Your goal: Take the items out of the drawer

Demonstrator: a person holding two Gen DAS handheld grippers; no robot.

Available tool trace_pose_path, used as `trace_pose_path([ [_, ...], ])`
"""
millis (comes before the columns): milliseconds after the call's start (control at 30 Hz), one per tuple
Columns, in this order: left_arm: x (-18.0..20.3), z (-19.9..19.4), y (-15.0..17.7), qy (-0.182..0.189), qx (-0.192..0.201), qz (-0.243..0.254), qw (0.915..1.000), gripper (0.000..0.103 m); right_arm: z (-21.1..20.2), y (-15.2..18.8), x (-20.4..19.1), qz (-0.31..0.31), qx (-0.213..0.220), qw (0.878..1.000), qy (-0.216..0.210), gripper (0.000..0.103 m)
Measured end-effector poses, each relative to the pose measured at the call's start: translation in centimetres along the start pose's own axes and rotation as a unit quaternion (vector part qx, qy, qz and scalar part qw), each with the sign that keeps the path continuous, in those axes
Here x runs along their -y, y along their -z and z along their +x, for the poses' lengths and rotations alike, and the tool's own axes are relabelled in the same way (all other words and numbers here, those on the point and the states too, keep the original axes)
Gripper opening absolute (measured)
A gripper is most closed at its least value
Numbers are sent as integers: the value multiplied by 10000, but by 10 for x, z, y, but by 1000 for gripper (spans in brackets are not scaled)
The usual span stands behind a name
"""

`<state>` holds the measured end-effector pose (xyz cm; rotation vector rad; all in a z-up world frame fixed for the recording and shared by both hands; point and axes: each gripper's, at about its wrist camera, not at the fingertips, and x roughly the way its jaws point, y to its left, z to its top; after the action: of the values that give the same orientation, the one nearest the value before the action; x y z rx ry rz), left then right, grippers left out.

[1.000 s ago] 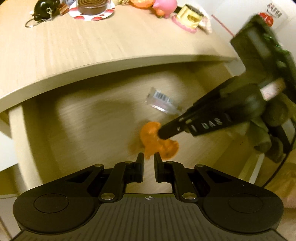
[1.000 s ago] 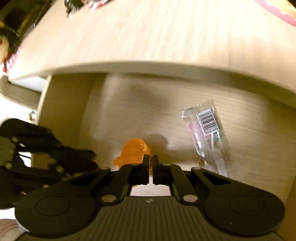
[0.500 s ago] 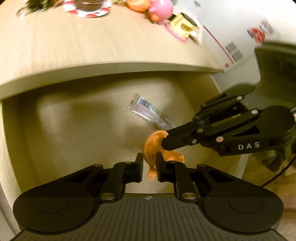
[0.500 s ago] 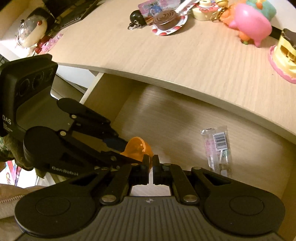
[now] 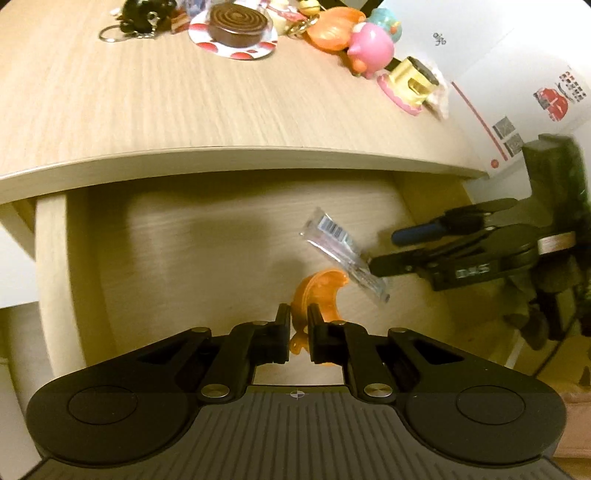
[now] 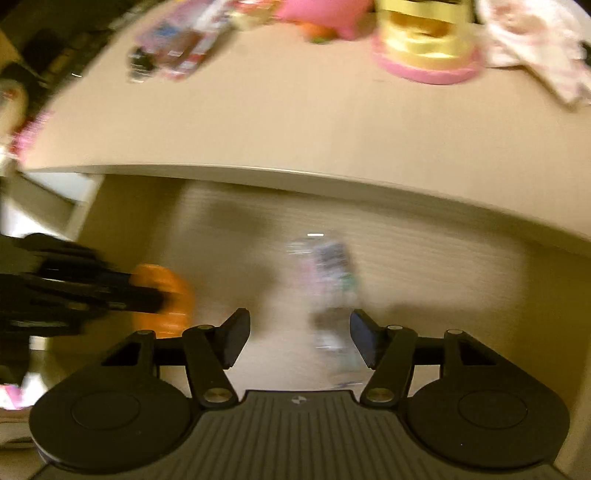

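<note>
Left gripper (image 5: 298, 325) is clamped on a translucent orange plastic toy (image 5: 319, 291), whose curved upper part rises above the fingertips while a small lobe hangs between them. It hovers over the pale wooden drawer (image 5: 184, 258), which is pulled out from under the light wood table (image 5: 147, 110). Just right of the orange toy, a clear plastic packet with a barcode label (image 5: 341, 253) lies slanted on the drawer floor. Further right, the right gripper (image 5: 384, 251) reaches in from the side with its two dark fingers parted, the lower tip close to the packet's end.

On the table, from left to right, sit a black keychain figure (image 5: 144, 14), a brown spiral disc on a white plate with red dots (image 5: 234, 26), an orange shell-shaped toy (image 5: 332, 29), a pink round figure (image 5: 371, 48) and a yellow block toy on a pink base (image 5: 412, 85).

In the right wrist view, heavily blurred, the left gripper (image 6: 147, 299) shows at the left edge with the orange toy (image 6: 173, 295). The right gripper (image 6: 297, 339) is opening, its fingers standing wide with nothing pressed between them; the packet (image 6: 328, 273) lies on the drawer (image 6: 424, 273) floor beyond the gap.
</note>
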<state>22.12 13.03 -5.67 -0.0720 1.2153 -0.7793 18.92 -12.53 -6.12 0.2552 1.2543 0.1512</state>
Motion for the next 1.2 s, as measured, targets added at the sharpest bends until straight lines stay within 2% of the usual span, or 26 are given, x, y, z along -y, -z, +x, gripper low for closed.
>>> trace_pose_path([
  [33, 1, -1, 1, 10, 5, -8, 10000, 11, 1, 1, -1, -171, 30, 9995, 281, 61],
  [100, 1, 0, 2, 16, -35, -84, 10000, 11, 6, 2, -5, -465, 37, 9975, 536, 61],
  [333, 9, 0, 4, -277, -169, 120, 9994, 12, 39, -6, -23, -947, -276, 9906, 949, 62],
  [400, 8, 2, 6, -384, -274, 154, 9988, 12, 46, -7, -28, -1033, -379, 9884, 1046, 65],
  [433, 8, 2, 7, -416, -296, 164, 9986, 12, 46, -7, -30, -1018, -399, 9889, 1006, 65],
  [500, 7, 3, 8, -443, -333, 138, 9984, 12, 46, -5, -35, -1061, -483, 9883, 989, 56],
  [533, 7, 4, 9, -450, -360, 137, 9982, 12, 45, -3, -39, -1188, -533, 9865, 989, 43],
  [567, 7, 5, 10, -453, -390, 151, 9981, 12, 44, -1, -43, -1244, -607, 9858, 946, 36],
  [667, 13, 8, 11, -411, -461, 255, 9978, 12, 39, 8, -49, -1167, -888, 9874, 587, 36],
  [800, 22, 4, 13, -305, -493, 462, 9973, 12, 21, 26, -60, -1192, -780, 9888, 436, 36],
  [900, 29, -10, 9, -232, -353, 659, 9969, 12, -4, 36, -64, -1032, -525, 9926, 372, 36],
  [967, 34, -30, 1, -177, -108, 815, 9965, 12, -29, 40, -67, -893, -226, 9951, 369, 36],
  [1100, 50, -94, -38, -166, 779, 1201, 9896, 12, -100, 31, -73, -768, 744, 9935, 377, 36],
  [1200, 58, -145, -76, -230, 1591, 1346, 9778, 12, -163, 3, -72, -700, 1658, 9824, 500, 36],
])
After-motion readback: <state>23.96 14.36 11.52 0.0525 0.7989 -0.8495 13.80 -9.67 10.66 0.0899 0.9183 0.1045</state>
